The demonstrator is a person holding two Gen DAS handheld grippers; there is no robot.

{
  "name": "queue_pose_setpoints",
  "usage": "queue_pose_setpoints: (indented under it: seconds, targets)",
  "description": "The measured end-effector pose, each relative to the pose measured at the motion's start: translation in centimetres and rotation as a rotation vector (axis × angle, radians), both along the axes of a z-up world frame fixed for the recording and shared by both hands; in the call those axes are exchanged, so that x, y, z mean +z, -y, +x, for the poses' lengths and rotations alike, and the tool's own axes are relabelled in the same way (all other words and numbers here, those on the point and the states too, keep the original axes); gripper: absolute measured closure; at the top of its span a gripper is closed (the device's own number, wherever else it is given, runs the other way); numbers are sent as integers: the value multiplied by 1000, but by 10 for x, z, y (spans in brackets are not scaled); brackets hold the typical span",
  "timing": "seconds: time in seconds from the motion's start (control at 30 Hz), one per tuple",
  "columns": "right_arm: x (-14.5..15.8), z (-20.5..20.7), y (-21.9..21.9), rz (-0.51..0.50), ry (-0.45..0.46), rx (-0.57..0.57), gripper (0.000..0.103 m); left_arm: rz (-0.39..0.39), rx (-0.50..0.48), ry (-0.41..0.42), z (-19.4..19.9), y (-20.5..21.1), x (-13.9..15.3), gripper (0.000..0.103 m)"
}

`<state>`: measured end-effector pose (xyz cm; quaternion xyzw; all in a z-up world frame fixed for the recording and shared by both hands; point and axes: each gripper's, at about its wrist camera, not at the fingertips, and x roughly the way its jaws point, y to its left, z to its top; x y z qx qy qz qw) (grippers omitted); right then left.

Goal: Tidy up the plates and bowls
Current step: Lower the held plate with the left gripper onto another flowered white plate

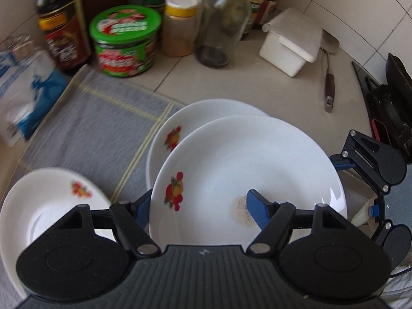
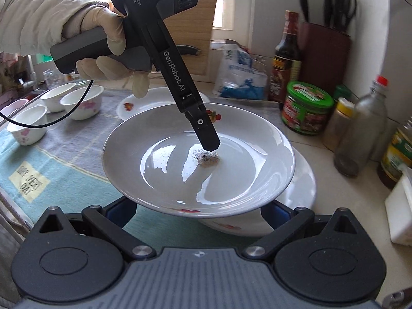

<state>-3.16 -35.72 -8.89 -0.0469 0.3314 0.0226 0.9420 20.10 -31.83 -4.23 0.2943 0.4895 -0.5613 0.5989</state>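
White china up front: the left tool (image 1: 199, 198) is squeezed narrow on the plate (image 1: 244, 159). One blue finger (image 1: 257, 211) lies inside the dish by a patch of brown specks (image 1: 240, 211). The other finger (image 1: 143, 206) sits outside the rim at lower left. The right wrist view shows that plate tilted and lifted clear of the counter (image 1: 231, 77), and a gloved hand (image 2: 103, 41) at upper left grips the tool's handle.

Directly behind and below sits a second plate (image 1: 206, 113), which peeks out past the far rim. Its fruit print is blurred, and it lies partly on the grey cloth (image 1: 90, 118), partly on bare tile. A third plate (image 1: 38, 206) lies on the cloth at lower left of the left wrist view.

Over to the right tool (image 2: 198, 206): its two blue fingers stand wide apart at the bottom of its own frame, with the tips hidden under the near rim of the raised plate. No grip shows there.

Three bowls (image 2: 82, 103) cluster at middle left of the right wrist view, on the cloth, well apart from the plates.

Along the wall at the top of the left wrist view stand a green tub (image 1: 126, 38), a glass bottle (image 1: 224, 20) and a white box (image 1: 291, 41).
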Motion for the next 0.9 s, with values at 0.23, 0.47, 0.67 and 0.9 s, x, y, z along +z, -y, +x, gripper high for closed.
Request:
queue_pose_setpoints:
  seconds: [0.23, 0.47, 0.67, 0.9]
  targets:
    - [-4, -8, 14, 5, -11, -59, 0, 8, -55, -15, -6, 26, -10, 29]
    - [-6, -11, 20, 7, -20, -81, 0, 20, -71, -25, -8, 37, -18, 29]
    - [-8, -11, 21, 16, -31, -97, 0, 29, -76, -35, -7, 42, -23, 29]
    - [-8, -11, 22, 21, -32, -113, 0, 30, -73, -43, -8, 47, -27, 27]
